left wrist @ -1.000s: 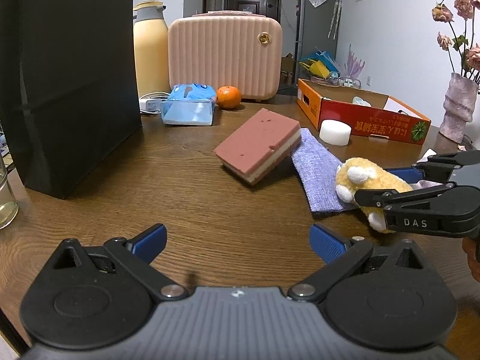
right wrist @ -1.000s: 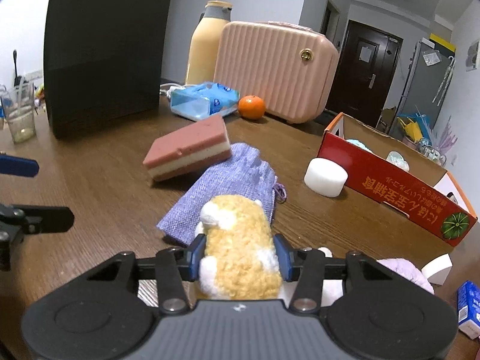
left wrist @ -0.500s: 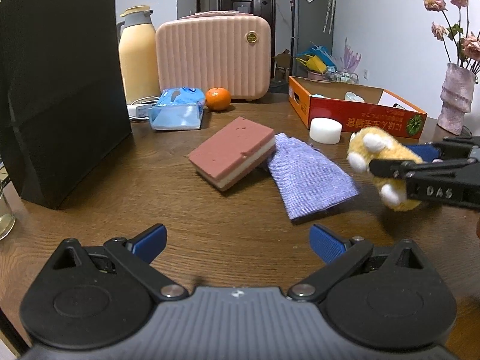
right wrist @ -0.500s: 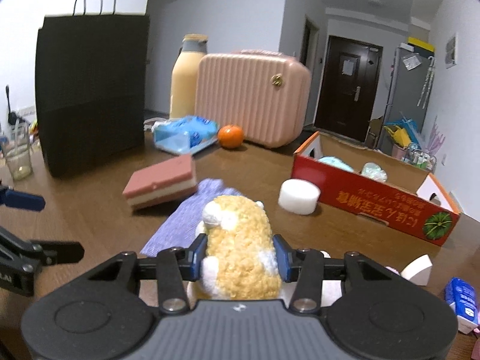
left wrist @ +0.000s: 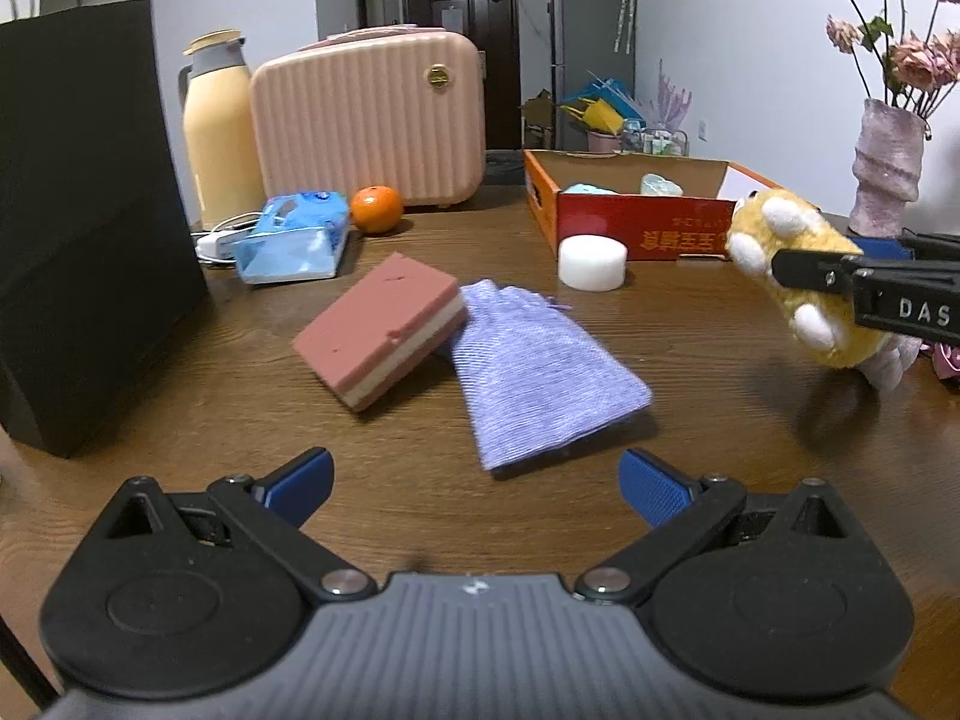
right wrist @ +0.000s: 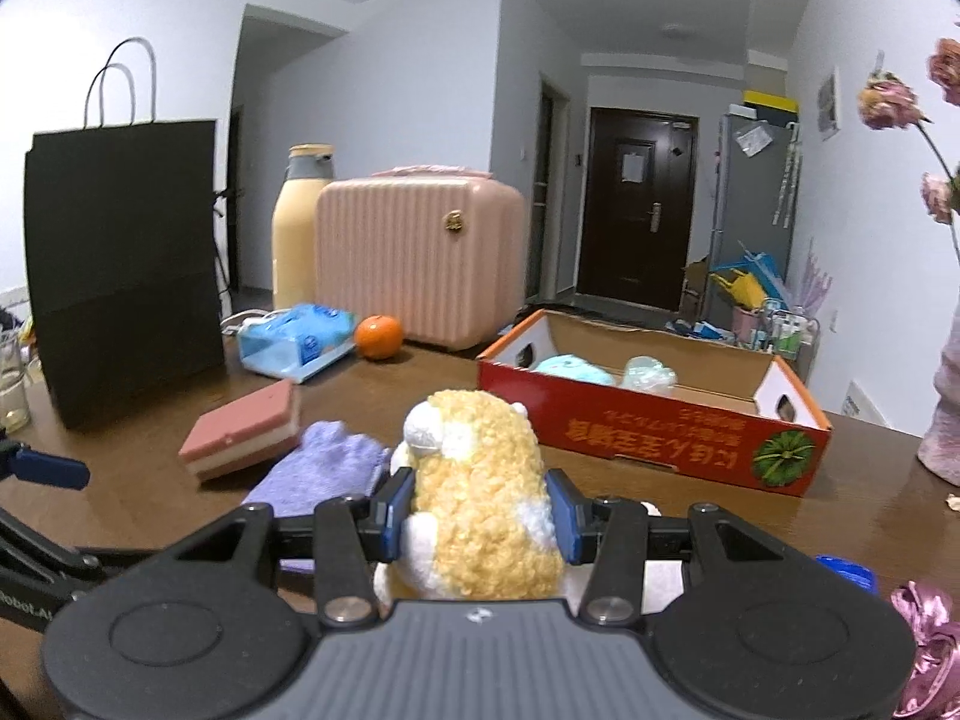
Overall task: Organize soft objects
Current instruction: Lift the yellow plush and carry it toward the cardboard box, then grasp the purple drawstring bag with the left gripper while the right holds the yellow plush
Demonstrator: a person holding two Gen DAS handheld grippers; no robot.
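Lifted off the purple pouch since a second ago, the plush toy sits pinched in the right gripper, upright, above the bench; cardboard box lies ahead-right (near). Left gripper spread, empty, farther off.

White walls enclose a dim room — a dark brown door beside a grey fridge — behind the brown wooden desk.

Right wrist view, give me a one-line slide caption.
Right gripper clamps a fluffy yellow-and-white plush toy above the wooden table, facing an open red cardboard box.
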